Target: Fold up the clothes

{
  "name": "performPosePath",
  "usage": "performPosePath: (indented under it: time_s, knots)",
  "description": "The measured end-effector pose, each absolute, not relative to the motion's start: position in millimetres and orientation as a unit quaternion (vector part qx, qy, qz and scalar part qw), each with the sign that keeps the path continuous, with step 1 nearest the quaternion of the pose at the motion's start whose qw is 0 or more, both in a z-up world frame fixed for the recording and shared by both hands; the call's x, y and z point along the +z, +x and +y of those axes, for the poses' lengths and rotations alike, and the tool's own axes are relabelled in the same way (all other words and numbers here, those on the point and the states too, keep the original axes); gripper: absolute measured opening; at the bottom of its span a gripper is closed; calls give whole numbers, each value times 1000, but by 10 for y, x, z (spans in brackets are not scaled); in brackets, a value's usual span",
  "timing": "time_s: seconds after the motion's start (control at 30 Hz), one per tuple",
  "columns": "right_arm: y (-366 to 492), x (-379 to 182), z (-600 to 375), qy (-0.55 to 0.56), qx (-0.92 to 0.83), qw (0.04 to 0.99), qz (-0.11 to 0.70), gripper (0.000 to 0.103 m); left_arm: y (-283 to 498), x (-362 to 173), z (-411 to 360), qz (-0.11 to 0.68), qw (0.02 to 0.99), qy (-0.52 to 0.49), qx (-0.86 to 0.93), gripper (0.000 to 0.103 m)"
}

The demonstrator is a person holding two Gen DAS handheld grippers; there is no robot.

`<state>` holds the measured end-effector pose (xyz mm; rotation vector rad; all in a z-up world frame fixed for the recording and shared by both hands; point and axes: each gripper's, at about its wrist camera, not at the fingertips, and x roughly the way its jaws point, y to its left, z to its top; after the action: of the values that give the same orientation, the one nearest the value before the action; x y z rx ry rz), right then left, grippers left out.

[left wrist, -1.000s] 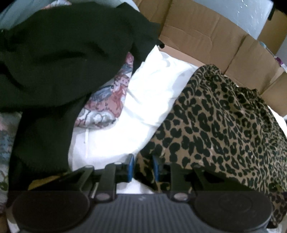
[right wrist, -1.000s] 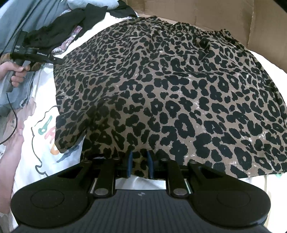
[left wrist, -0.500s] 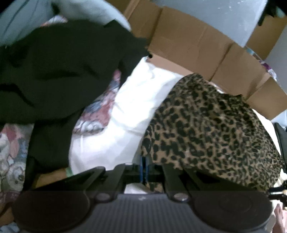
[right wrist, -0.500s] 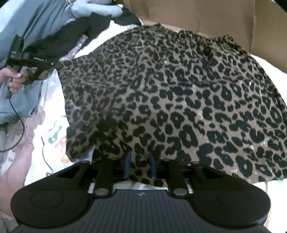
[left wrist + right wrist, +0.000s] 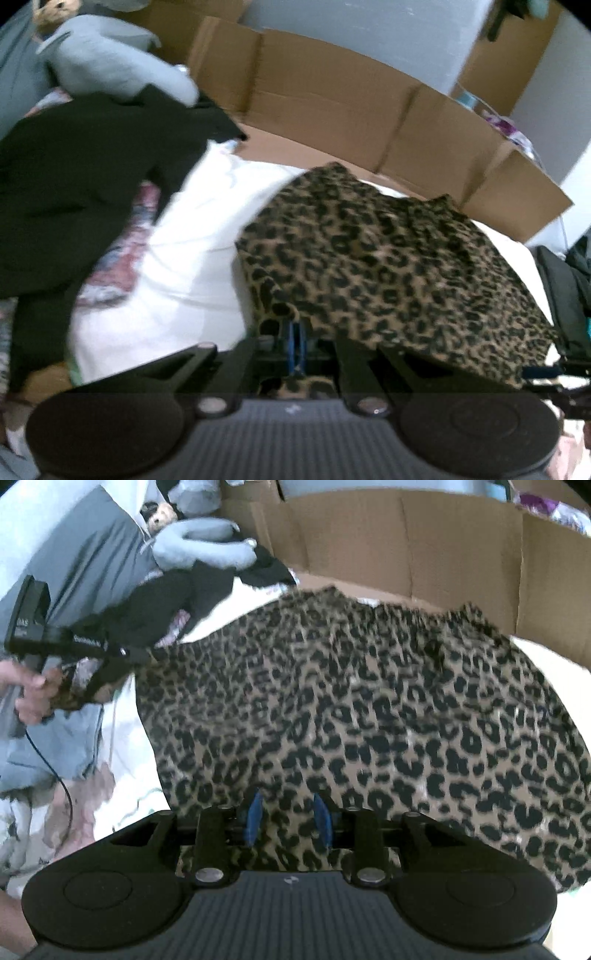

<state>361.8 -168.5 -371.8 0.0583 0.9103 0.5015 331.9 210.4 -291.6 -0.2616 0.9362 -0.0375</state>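
A leopard-print garment (image 5: 388,266) lies spread over a white sheet (image 5: 177,258). My left gripper (image 5: 295,343) is shut on its near left corner, with the blue pads pressed together on the fabric. The right wrist view shows that left gripper (image 5: 140,653), held by a hand (image 5: 29,698), lifting the garment's (image 5: 369,709) left corner. My right gripper (image 5: 288,818) sits at the near hem. Its blue pads (image 5: 255,812) stand apart, with fabric lying between and under them.
Brown cardboard walls (image 5: 332,103) close off the back. A black garment (image 5: 74,177) and a grey plush toy (image 5: 110,62) lie at the left. In the right wrist view, a blue-grey cloth (image 5: 74,572) and a cable (image 5: 55,771) are at the left.
My left gripper has shut on the leopard corner and raised it. The right gripper's pads have spread a little wider. Both views have tilted up toward the cardboard.
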Motion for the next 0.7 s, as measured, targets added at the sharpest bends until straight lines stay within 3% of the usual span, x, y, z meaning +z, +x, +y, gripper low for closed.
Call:
performPosePath:
  time_s: [0.7]
  knots:
    - [3913, -3445, -1174, 56, 271, 883, 378, 38, 3671, -2699, 1196, 426, 878, -158, -151, 3]
